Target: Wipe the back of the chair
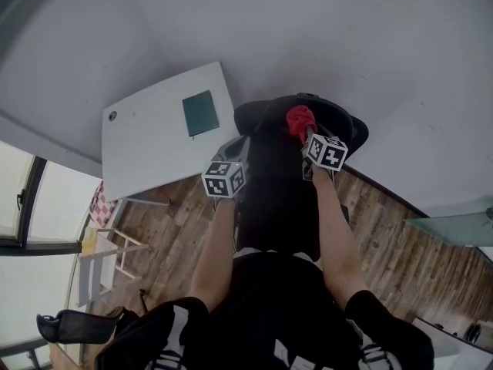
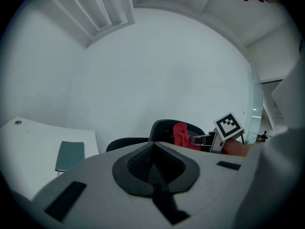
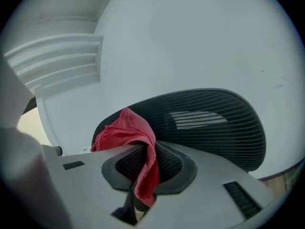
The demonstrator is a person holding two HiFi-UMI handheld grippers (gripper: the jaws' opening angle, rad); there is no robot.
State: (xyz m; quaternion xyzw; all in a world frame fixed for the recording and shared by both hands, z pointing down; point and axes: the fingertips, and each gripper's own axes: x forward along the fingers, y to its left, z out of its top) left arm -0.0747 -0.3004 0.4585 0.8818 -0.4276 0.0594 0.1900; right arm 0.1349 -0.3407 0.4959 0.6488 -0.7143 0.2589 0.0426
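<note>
A black mesh office chair (image 1: 277,191) stands right in front of me, its curved back (image 3: 209,123) filling the right gripper view. My right gripper (image 1: 306,135) is shut on a red cloth (image 3: 136,142), which bunches up over the top of the chair back (image 1: 300,119). From the left gripper view the red cloth (image 2: 181,135) and the right gripper's marker cube (image 2: 228,126) show at the chair's top edge (image 2: 167,128). My left gripper (image 1: 235,159) hovers beside the chair's left side, jaws pressed together with nothing between them.
A white table (image 1: 139,149) with a dark green notebook (image 1: 200,112) stands left of the chair against the white wall. A small wooden rack (image 1: 104,260) sits on the wood floor at lower left. A glass panel (image 1: 454,226) is at the right.
</note>
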